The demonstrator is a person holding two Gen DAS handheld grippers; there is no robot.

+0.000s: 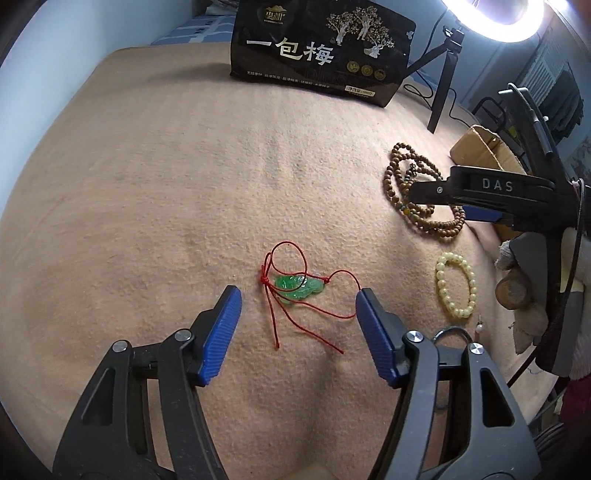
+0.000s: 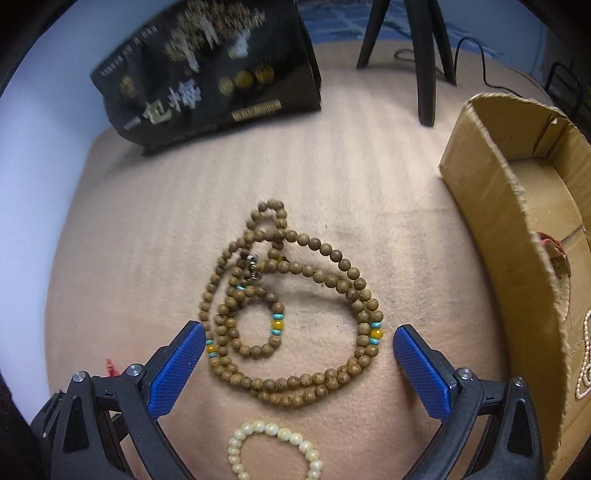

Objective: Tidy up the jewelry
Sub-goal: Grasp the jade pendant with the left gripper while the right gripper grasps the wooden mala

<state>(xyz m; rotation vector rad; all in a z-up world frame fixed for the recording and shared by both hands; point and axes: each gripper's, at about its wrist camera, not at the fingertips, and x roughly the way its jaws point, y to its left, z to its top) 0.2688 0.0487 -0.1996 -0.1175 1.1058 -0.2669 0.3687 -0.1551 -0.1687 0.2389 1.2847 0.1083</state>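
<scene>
A green jade pendant [image 1: 300, 288] on a tangled red cord [image 1: 295, 317] lies on the tan blanket [image 1: 166, 206]. My left gripper [image 1: 297, 299] is open just above it, blue pads on either side, not touching. A long brown wooden bead string [image 2: 291, 306] with turquoise and amber beads lies coiled; my right gripper [image 2: 299, 341] is open over it, jaws wide on both sides. In the left wrist view the right gripper [image 1: 443, 194] hangs over the same bead string [image 1: 410, 184]. A pale yellow bead bracelet [image 1: 456, 284] [image 2: 273, 450] lies close by.
A cardboard box [image 2: 517, 229] stands at the right, holding a pearl strand [image 2: 587, 354] and a red-tasselled item [image 2: 554, 247]. A black snack bag [image 1: 317, 51] stands at the back. Tripod legs [image 2: 424, 62] and a ring light [image 1: 495, 18] are behind. A small earring [image 1: 479, 328] lies near the bracelet.
</scene>
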